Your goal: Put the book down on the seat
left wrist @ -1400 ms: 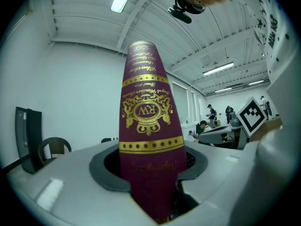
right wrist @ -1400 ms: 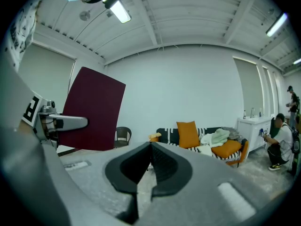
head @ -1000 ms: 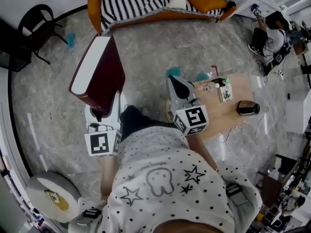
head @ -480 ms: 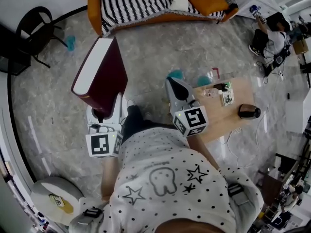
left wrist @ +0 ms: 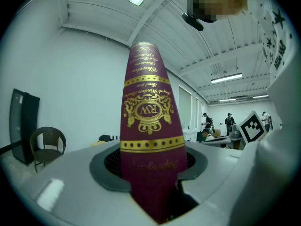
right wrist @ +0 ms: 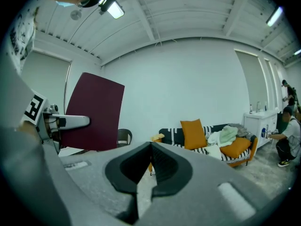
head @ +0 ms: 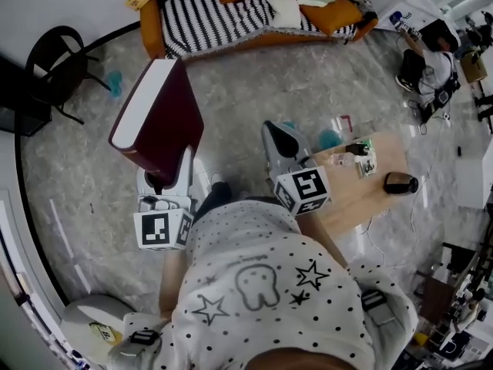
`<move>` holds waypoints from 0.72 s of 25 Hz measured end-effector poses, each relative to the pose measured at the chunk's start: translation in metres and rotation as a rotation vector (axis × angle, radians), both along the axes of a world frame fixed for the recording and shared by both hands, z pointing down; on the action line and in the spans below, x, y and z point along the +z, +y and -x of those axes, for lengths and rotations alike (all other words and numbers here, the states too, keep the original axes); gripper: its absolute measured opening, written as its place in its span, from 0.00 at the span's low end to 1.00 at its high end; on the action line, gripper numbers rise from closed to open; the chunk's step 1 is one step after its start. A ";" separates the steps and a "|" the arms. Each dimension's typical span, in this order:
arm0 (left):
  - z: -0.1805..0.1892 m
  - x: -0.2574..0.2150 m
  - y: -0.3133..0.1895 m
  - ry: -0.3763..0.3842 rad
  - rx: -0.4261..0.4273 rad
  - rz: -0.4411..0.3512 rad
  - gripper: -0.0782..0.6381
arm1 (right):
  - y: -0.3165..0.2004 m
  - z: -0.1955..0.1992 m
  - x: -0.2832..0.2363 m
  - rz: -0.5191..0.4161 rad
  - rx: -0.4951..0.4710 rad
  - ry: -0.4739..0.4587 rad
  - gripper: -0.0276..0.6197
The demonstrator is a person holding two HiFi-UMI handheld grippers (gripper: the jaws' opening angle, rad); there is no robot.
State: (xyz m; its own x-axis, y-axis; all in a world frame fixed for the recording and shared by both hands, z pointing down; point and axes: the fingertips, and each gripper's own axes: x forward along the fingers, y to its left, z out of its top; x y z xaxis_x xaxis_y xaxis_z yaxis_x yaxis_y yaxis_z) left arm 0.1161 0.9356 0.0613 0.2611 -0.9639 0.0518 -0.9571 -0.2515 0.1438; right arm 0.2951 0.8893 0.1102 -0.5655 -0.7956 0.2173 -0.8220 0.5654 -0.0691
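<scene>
Head view: the left gripper (head: 171, 168) holds the book (head: 158, 122) by its lower end. The book stands tilted over the floor, well apart from the seat (head: 204, 21) at the top of frame. The right gripper (head: 279, 133) is near the counter (head: 362, 187).

My judgement: the book is thick and held at one end, so it will lever on the fingers. I should keep it upright on the approach, lay it flat on the bare striped part and release only once it rests.

Left gripper view: the fingers are clamped on the book, one on each cover. The spine is maroon with gold bands and a crest.

Right gripper view: the fingers are together with nothing between them. The book's cover is plain maroon. Cushions and clothes crowd the seat's right end.
</scene>
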 end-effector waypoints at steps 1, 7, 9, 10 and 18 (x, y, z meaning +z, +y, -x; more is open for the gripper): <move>0.005 0.000 -0.003 0.001 0.000 0.000 0.43 | -0.003 0.004 0.000 0.001 0.002 0.001 0.04; 0.030 0.003 -0.013 0.007 0.002 0.004 0.43 | -0.018 0.026 -0.004 -0.008 0.016 -0.011 0.04; 0.036 0.003 -0.016 0.009 -0.005 0.006 0.43 | -0.023 0.029 -0.004 -0.008 0.023 -0.013 0.04; 0.038 0.005 -0.017 0.010 -0.010 0.009 0.43 | -0.024 0.030 -0.003 -0.005 0.024 -0.012 0.04; 0.046 0.012 -0.032 0.023 -0.040 0.036 0.43 | -0.043 0.025 0.007 0.028 0.023 -0.002 0.04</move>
